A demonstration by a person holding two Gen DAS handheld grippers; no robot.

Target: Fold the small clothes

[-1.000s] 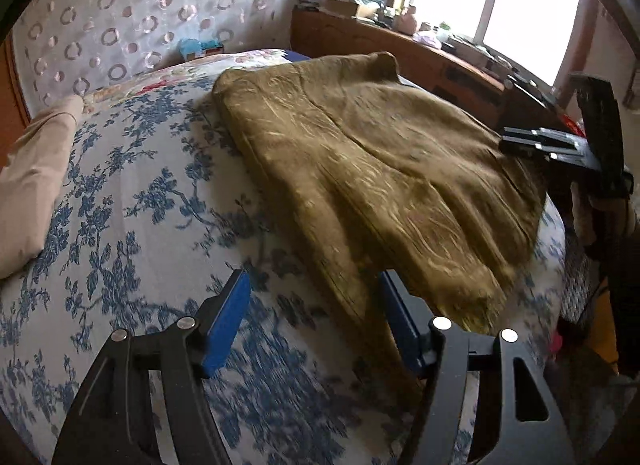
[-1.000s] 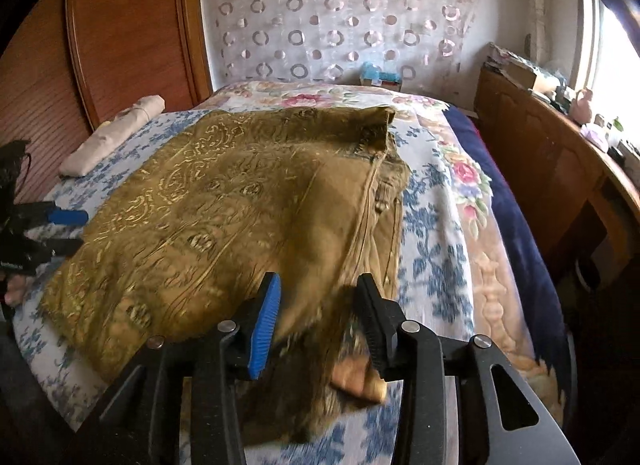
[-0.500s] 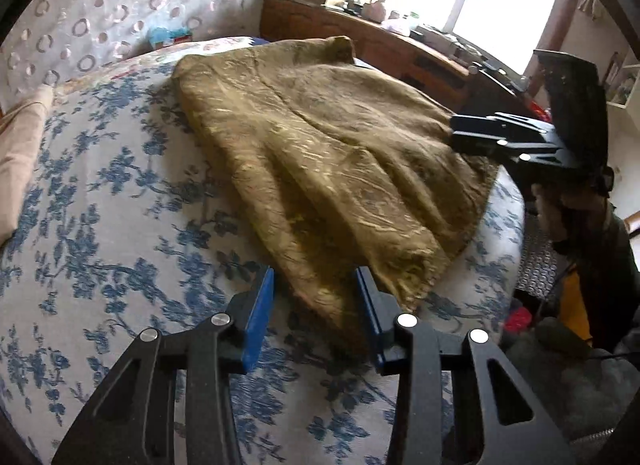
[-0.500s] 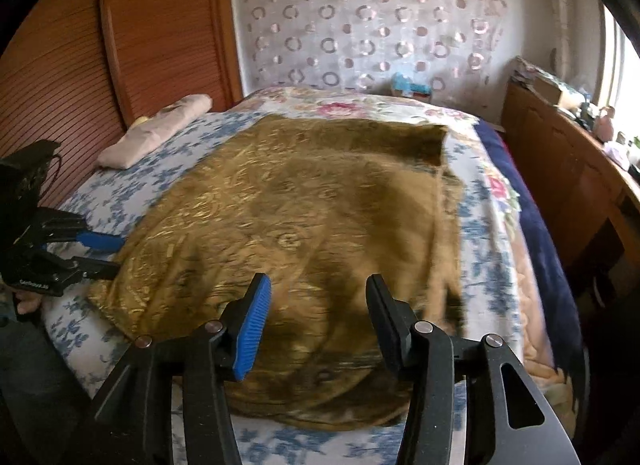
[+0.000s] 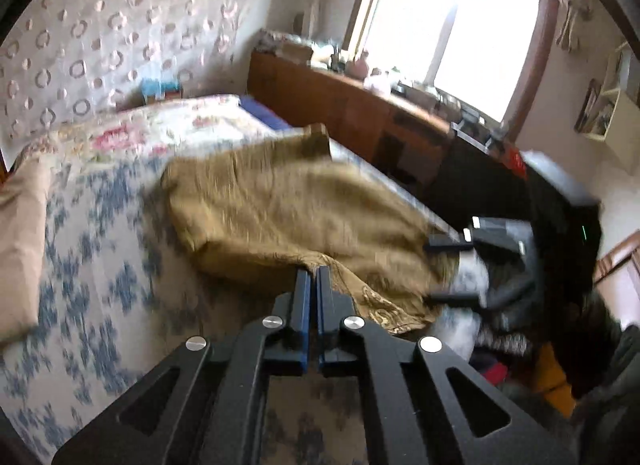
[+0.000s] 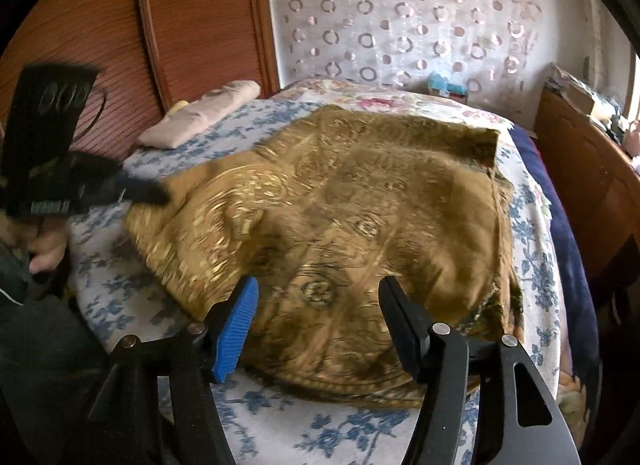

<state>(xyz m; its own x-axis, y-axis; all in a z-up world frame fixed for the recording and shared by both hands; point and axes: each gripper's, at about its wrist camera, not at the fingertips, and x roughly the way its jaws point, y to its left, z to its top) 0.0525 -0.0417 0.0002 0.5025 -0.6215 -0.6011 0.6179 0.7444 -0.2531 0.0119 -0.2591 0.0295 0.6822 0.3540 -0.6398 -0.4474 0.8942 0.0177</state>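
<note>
Cloth (image 6: 340,225) spread on bed (image 6: 120,289), frame centre. Left gripper (image 5: 313,277) pinched on cloth edge, lifted. Right gripper (image 6: 318,293) spread wide, empty, at lower cloth edge. Step, as judged: fold begun. Next: right needs own edge grip.

From my left wrist view, motion blur smears the gold garment (image 5: 288,209) and the bed (image 5: 100,265); small items on the dresser (image 5: 360,105) are unreadable, and the right hand-held gripper (image 5: 452,269) is blurred.
</note>
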